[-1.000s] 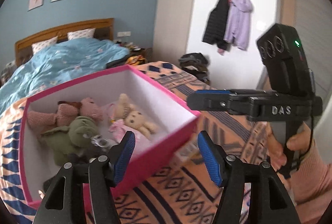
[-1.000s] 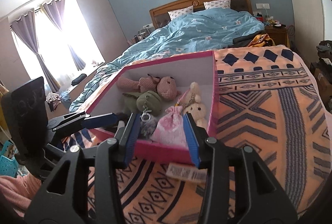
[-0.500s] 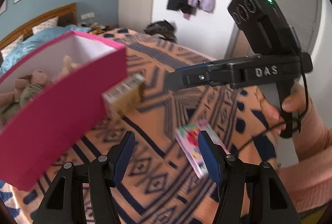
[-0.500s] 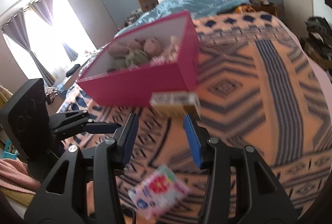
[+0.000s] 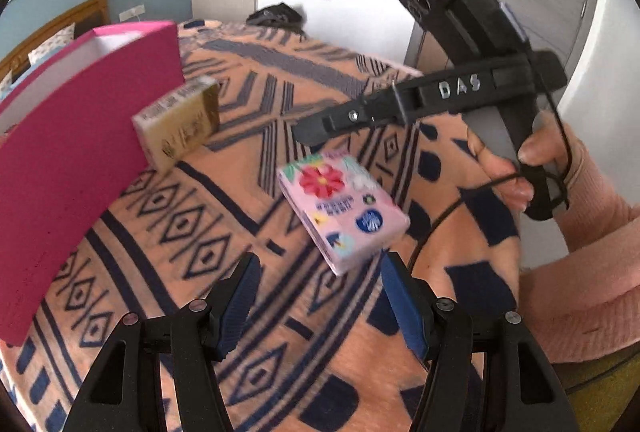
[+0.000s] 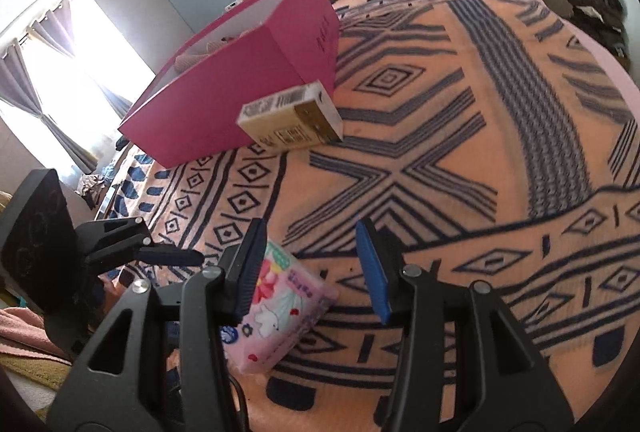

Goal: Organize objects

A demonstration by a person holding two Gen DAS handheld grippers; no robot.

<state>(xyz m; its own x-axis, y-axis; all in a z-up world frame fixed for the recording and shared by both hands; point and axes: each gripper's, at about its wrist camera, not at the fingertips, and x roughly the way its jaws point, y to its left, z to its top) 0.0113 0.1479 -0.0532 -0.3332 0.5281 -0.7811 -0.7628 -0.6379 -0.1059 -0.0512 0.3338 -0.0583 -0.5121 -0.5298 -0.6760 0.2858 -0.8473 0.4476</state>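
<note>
While both grippers (image 5: 320,296) (image 6: 312,264) gape empty | pink box (image 6: 240,72): plush toys (image 6: 208,46) inside

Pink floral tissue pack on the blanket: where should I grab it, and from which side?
Grip the pink tissue pack across its narrower width, on the two long side faces. It lies flat on the blanket, printed face up, directly ahead of the open left hand-held gripper. Probably come down from above, turning the wrist to match its diagonal lie.
</note>
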